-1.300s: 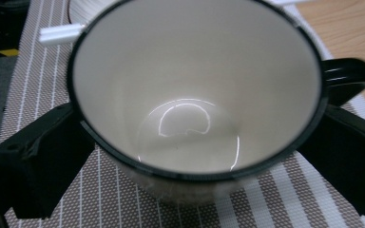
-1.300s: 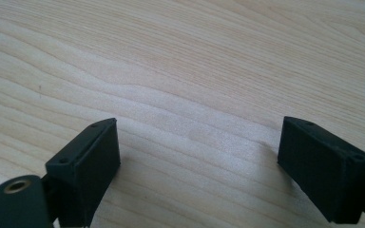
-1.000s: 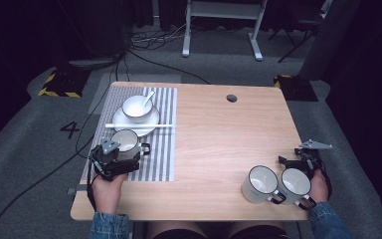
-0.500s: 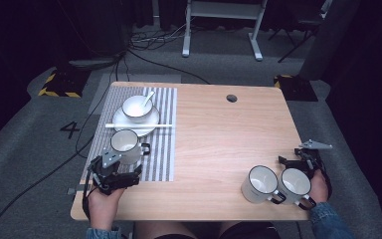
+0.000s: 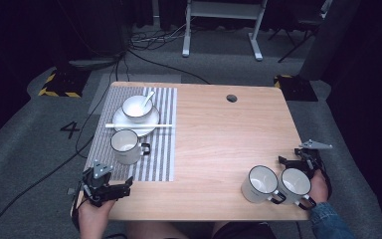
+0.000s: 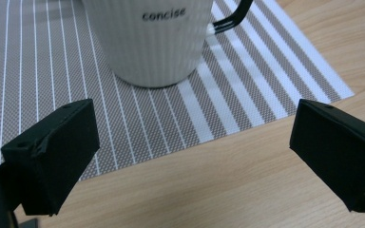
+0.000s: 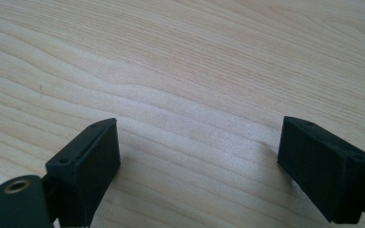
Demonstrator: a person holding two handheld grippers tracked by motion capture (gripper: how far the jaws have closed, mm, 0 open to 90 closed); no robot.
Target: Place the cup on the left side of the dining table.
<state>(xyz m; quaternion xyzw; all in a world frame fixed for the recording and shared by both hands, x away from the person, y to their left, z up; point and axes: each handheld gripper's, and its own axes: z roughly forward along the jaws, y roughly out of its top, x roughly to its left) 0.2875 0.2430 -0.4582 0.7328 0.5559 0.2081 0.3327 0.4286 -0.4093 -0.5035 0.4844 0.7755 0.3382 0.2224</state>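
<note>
The white ribbed ceramic mug with a black handle point(image 5: 125, 146) now stands alone on the grey striped woven placemat point(image 5: 161, 164). We have drawn our left gripper point(image 5: 110, 190) back, jaws spread and empty, so that mug looks placed. Our right gripper point(image 5: 298, 162), jaws spread, rests beside two more white mugs point(image 5: 277, 184).

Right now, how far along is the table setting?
Done: one mug stands on the striped mat in front of the bowl and plate. In hand: nothing; the left gripper is open off the mat's near edge. Left: two mugs beside the open right gripper.
</note>
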